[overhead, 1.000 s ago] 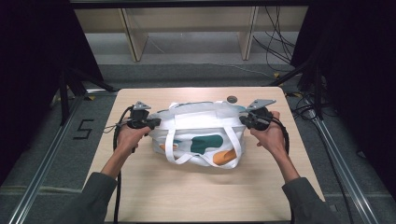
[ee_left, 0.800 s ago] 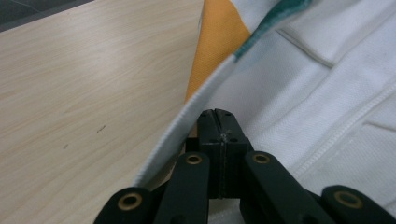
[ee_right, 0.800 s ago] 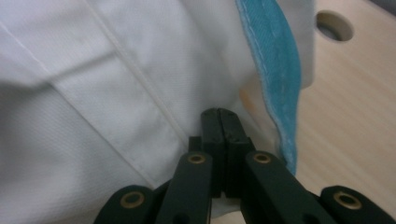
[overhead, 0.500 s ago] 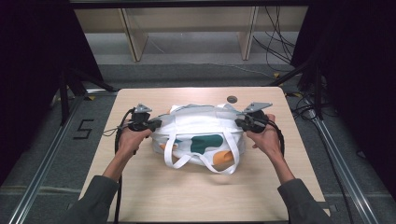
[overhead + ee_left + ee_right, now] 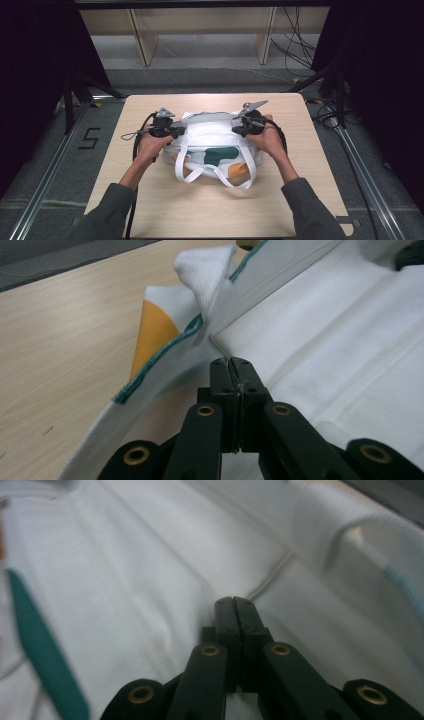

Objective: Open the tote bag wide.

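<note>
Wooden table point(image 5: 150, 205) at frame center carries the white tote bag point(image 5: 220, 150); my left hand-held gripper point(image 5: 176, 132) and right hand-held gripper point(image 5: 238, 130), jaws closed together at its ends, whether pinching cloth I can't tell, so I'd press evenly, keeping the fabric flat.

Both forearms reach in from the near edge. Left gripper point(image 5: 176, 132) held at the left, right gripper point(image 5: 239, 129) at the right, pointing inward toward each other, jaws pressed together on both.
</note>
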A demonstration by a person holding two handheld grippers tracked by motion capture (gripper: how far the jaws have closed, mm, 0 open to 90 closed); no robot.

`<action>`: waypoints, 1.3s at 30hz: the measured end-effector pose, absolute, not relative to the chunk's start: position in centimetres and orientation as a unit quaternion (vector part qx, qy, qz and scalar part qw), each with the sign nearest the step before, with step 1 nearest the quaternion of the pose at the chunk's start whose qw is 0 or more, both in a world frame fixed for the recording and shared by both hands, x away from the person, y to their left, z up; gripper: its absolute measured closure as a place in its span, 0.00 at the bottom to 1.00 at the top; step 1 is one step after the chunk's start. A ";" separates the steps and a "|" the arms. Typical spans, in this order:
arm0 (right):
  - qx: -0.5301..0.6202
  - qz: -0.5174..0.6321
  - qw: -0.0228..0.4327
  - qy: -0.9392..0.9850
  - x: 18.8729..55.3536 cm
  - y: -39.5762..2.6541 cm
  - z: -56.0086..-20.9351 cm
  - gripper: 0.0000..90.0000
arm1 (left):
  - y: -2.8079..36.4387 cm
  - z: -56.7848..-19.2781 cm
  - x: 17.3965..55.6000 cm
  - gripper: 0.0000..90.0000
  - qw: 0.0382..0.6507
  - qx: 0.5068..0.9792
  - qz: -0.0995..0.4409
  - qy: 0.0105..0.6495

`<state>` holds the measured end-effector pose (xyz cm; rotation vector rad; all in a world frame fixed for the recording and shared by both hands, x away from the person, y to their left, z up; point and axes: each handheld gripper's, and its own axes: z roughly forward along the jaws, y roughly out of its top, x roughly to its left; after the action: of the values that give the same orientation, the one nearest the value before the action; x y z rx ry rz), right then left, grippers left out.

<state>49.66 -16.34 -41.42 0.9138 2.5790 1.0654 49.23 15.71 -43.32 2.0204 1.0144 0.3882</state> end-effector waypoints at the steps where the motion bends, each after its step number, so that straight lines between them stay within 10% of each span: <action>1: 0.304 0.353 0.100 0.879 49.0 -16.6 -41.4 1.00 | 15.6 -43.5 49.4 0.99 0.413 0.801 0.150 0.407; 15: 0.223 0.344 0.107 0.906 42.7 -16.4 -43.8 1.00 | 14.1 -42.2 48.3 0.99 0.428 0.807 0.138 0.382; 20: 0.240 0.362 0.116 0.894 42.9 -16.1 -43.3 1.00 | 10.4 -41.8 45.6 0.98 0.436 0.848 0.036 0.300; 39: 0.211 0.322 0.101 0.917 39.5 -15.0 -45.1 1.00 | 7.0 -43.9 53.9 1.00 0.336 0.851 0.129 0.382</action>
<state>39.49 -14.97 -45.05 0.6248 2.7106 0.9507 53.86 6.96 -43.89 2.2185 0.9971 0.3354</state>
